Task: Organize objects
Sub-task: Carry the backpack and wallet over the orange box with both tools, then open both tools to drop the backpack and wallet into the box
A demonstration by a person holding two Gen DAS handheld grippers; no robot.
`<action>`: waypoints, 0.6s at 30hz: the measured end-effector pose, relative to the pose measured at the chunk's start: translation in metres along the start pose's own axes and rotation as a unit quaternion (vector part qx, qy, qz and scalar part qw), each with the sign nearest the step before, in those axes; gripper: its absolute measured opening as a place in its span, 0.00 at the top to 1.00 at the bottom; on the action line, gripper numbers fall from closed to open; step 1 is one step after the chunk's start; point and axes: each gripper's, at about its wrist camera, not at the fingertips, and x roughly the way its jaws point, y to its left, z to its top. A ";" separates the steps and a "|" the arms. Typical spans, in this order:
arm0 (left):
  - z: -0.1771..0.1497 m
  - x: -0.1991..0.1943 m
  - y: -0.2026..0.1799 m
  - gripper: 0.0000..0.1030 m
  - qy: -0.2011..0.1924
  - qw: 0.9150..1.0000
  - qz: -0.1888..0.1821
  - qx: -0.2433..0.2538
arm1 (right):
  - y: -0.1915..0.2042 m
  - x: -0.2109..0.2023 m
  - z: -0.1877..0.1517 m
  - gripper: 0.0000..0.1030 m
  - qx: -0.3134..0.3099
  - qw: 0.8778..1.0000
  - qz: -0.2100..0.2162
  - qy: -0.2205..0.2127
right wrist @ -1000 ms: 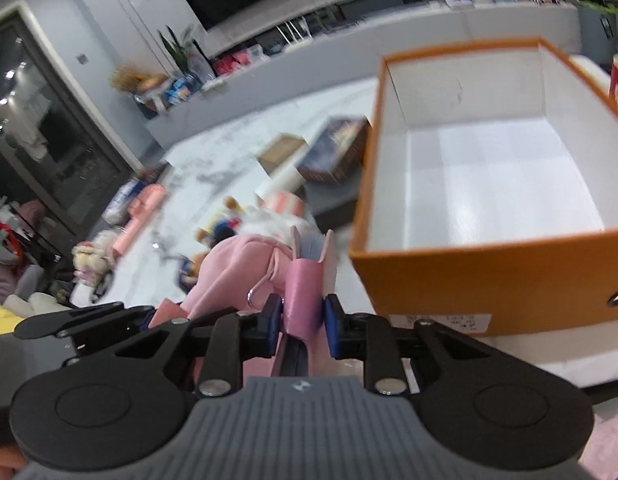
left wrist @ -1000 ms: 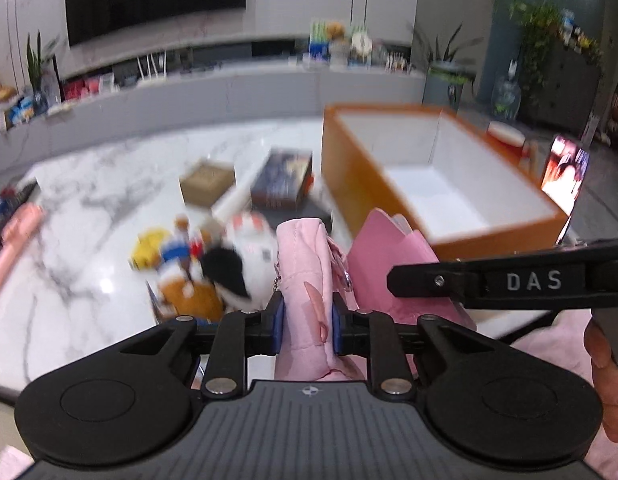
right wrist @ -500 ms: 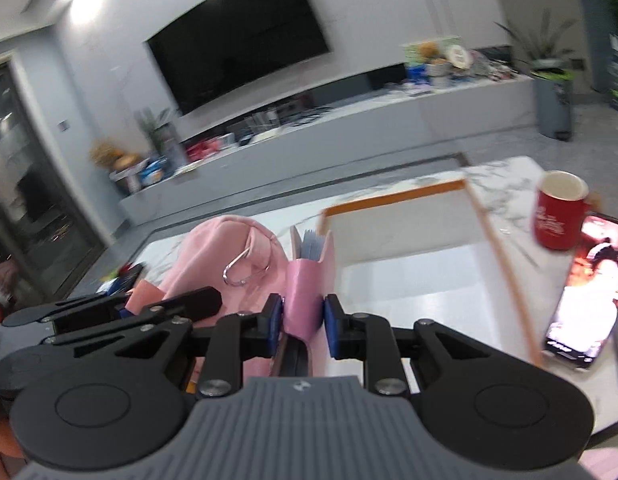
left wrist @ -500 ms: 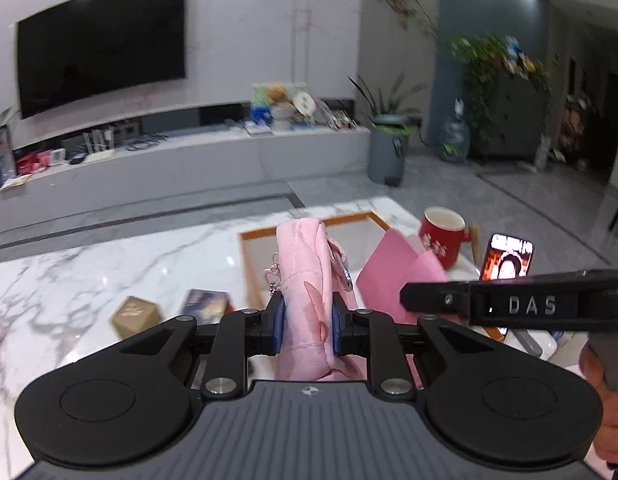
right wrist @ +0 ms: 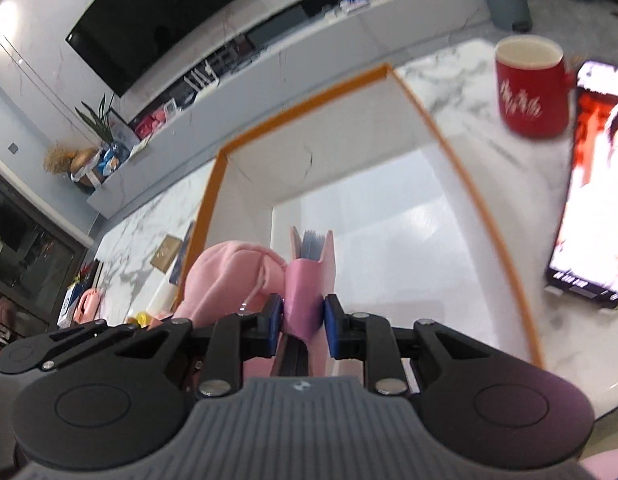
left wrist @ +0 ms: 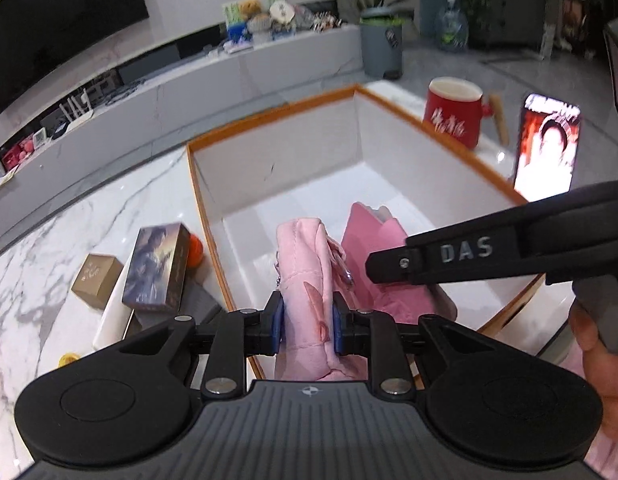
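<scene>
My left gripper is shut on a soft pink pouch with a metal clasp. My right gripper is shut on a pink card wallet with cards showing at its top. Both are held above the near end of an open orange box with a white inside, also in the right wrist view. The box floor under them is bare. The pouch shows left of the wallet in the right wrist view. The wallet shows right of the pouch in the left wrist view, partly behind the right gripper's arm.
A red mug and a lit phone stand right of the box on the marble table. Left of the box lie a dark picture box, a small brown box and an orange ball.
Both grippers, still shut on the pouch and wallet, rose from the table's left side, then moved over the orange box and tilted down into it.
</scene>
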 end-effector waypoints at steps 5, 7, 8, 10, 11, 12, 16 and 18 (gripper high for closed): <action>-0.001 0.010 -0.001 0.67 0.020 1.000 0.000 0.001 | 0.001 0.020 -0.004 0.77 -0.001 1.000 0.004 0.023; -0.001 0.011 0.001 0.64 0.025 1.000 -0.009 -0.004 | 0.001 0.023 -0.007 0.77 -0.008 1.000 0.004 0.026; -0.002 0.010 0.001 0.63 0.023 1.000 -0.011 -0.003 | 0.002 0.025 -0.007 0.77 -0.010 1.000 0.004 0.028; -0.003 0.009 0.002 0.62 0.022 1.000 -0.014 0.001 | 0.003 0.029 -0.007 0.77 -0.015 0.999 0.001 0.032; -0.003 0.007 0.003 0.59 0.020 1.000 -0.020 0.002 | 0.005 0.031 -0.007 0.77 -0.018 0.999 -0.001 0.035; -0.004 0.004 0.004 0.52 0.015 1.000 -0.027 0.002 | 0.006 0.033 -0.007 0.77 -0.022 0.999 -0.004 0.038; -0.010 -0.014 0.014 0.46 -0.002 0.998 -0.055 0.003 | 0.009 0.039 -0.008 0.77 -0.033 0.998 -0.011 0.058; -0.015 -0.025 0.018 0.46 -0.014 0.998 -0.069 0.006 | 0.011 0.040 -0.007 0.77 -0.042 0.997 -0.015 0.065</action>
